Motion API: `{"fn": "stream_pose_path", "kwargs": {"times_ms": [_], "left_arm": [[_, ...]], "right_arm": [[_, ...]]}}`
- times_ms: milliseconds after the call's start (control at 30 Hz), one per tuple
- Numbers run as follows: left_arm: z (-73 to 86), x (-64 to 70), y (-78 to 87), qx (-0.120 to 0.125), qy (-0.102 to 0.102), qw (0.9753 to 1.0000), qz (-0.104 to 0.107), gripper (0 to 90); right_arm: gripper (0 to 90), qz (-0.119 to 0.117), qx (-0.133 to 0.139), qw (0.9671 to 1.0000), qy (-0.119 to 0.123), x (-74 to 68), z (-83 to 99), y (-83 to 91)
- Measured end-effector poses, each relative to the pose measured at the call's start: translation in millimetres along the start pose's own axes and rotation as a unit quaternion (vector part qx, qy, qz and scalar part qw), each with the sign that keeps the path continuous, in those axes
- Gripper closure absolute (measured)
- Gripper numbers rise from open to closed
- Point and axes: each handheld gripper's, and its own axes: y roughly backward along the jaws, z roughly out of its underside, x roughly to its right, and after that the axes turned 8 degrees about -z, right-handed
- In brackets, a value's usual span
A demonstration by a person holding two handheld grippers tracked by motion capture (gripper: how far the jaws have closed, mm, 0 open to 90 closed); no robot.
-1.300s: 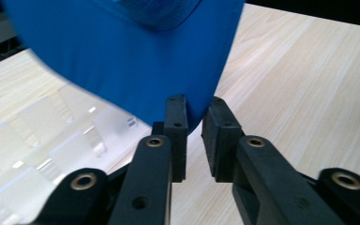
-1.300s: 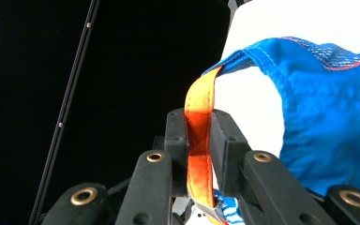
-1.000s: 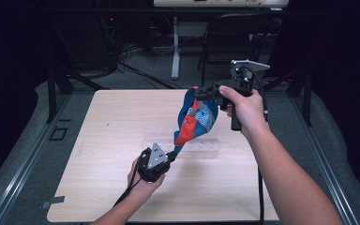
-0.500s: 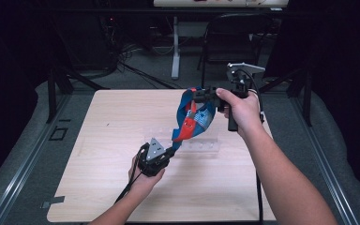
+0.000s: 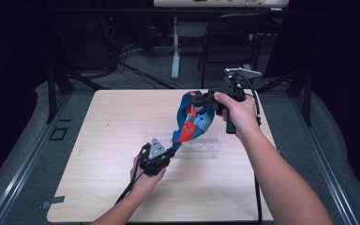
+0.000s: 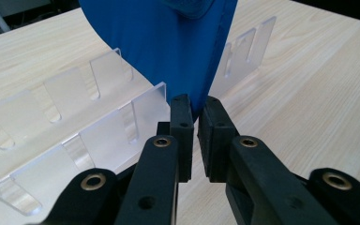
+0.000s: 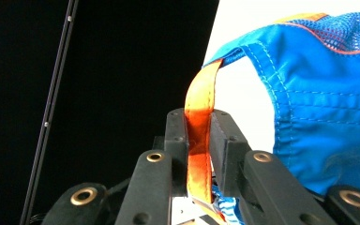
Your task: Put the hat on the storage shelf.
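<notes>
Between right jaws, bag's [image 5: 194, 123] orange strap [image 7: 198, 136]

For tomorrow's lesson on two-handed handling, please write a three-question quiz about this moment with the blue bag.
1. True or false: the right gripper clamps the orange strap.
2. What does the left gripper pinch? A) the clear plastic rack B) the blue bag C) a cable
3. Is the bag resting on the table or held above it?

Key: 1 true; 2 B; 3 held above it.
</notes>
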Motion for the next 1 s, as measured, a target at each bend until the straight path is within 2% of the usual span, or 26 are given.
{"fn": "stream_pose_path", "kwargs": {"times_ms": [400,800,1000], "left_arm": [[6.5,-0.9,-5.4,-0.011,0.005,0.9999,-0.001,84.9],[10.3,-1.4,-7.0,-0.019,0.002,0.9998,0.004,85.4],[10.5,-2.5,-3.4,-0.015,0.006,0.9998,0.011,80.4]], "right_arm": [[78.2,0.008,-0.003,0.9999,-0.008,10.7,1.6,-4.3],[78.2,0.019,-0.005,0.9998,-0.009,17.1,2.6,-6.8],[78.2,0.021,-0.002,0.9997,-0.016,24.6,2.6,-8.8]]}}
